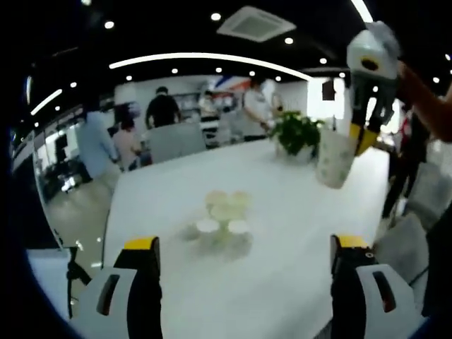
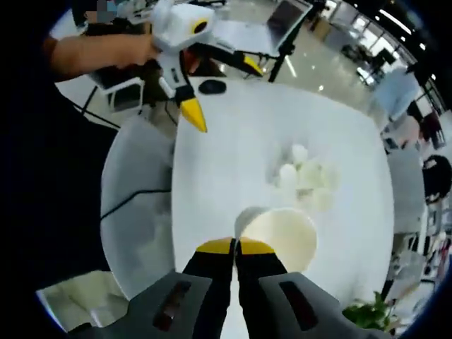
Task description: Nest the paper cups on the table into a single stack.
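no legible text anywhere

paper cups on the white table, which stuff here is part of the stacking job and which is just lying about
Part of the job:
- pale paper cup pinched at its rim by the right gripper
- cluster of small pale paper cups mid-table
- left gripper, open

Lying about:
- green potted plant
- dark oval object, cannot identify
- grey chair

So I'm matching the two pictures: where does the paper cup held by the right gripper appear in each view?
Left gripper view: the held cup hangs upper right, above the table.
Right gripper view: its open rim sits bottom centre, just beyond the jaws.
Shared landmark: the cluster of cups on the white table.
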